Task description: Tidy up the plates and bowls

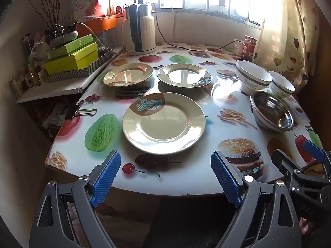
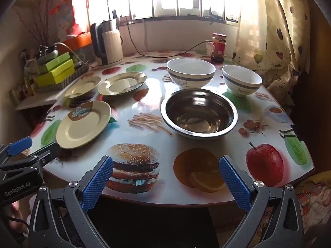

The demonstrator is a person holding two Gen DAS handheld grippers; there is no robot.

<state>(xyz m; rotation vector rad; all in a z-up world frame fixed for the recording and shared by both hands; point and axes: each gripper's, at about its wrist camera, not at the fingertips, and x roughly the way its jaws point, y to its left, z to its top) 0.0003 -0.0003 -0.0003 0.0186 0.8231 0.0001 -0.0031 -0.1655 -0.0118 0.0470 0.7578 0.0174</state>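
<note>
Three cream plates lie apart on the printed table: a near plate (image 1: 163, 124) (image 2: 83, 124), a back-left plate (image 1: 128, 74) (image 2: 83, 86) and a back-middle plate (image 1: 184, 75) (image 2: 122, 83). On the right stand a steel bowl (image 1: 272, 111) (image 2: 199, 113), a large white bowl (image 1: 253, 76) (image 2: 190, 72) and a small white bowl (image 1: 281, 86) (image 2: 241, 80), both with blue bands. My left gripper (image 1: 165, 164) hovers open at the table's near edge, in front of the near plate. My right gripper (image 2: 165, 169) is open too, short of the steel bowl, holding nothing.
A kettle (image 1: 139, 31) with a black cord stands at the back, a red-lidded jar (image 2: 218, 47) near the curtain. Green boxes (image 1: 71, 55) sit on a side shelf at left. Binder clips (image 1: 80, 111) (image 2: 291, 133) grip the tablecloth at both sides.
</note>
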